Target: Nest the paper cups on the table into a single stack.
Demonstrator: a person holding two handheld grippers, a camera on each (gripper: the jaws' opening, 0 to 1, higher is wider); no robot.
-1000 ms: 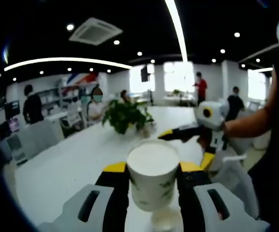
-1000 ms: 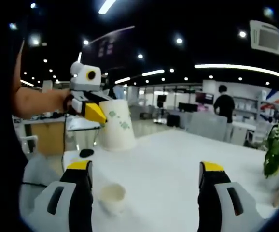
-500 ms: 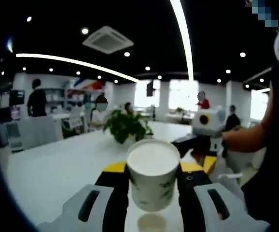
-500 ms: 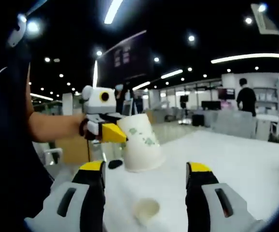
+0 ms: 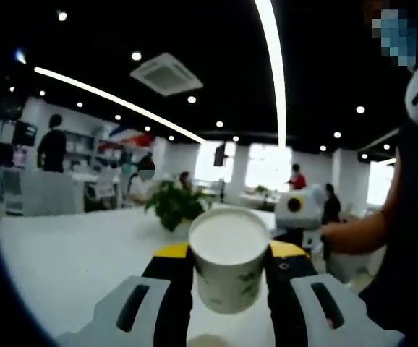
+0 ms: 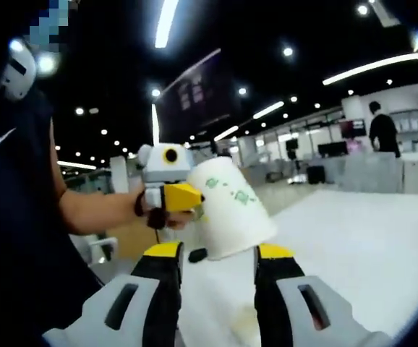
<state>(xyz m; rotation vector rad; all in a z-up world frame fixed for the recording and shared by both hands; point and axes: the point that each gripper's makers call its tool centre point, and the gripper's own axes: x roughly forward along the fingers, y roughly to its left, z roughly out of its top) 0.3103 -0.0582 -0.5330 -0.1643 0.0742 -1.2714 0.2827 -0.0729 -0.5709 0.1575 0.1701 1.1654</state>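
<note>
A white paper cup (image 5: 229, 266) with a green leaf print is held in my left gripper (image 5: 229, 249), whose yellow-tipped jaws are shut on its sides. The right gripper view shows the same cup (image 6: 227, 210) tilted above the table, with the left gripper (image 6: 193, 201) reaching in from the left. My right gripper (image 6: 218, 251) is just under that cup, its jaws drawn close with a gap between them. A second cup (image 6: 244, 316) is a blurred pale shape on the table low between those jaws. My right gripper (image 5: 298, 220) sits behind the held cup.
The long white table (image 5: 64, 253) stretches away, with a potted green plant (image 5: 174, 206) on it. The person's bare forearm (image 6: 97, 210) and dark shirt fill the left side. Other people, desks and chairs stand far behind.
My right gripper's jaws have narrowed a lot and have come close under the held cup. The left gripper has kept its grip on the cup while both views tilted upward.
</note>
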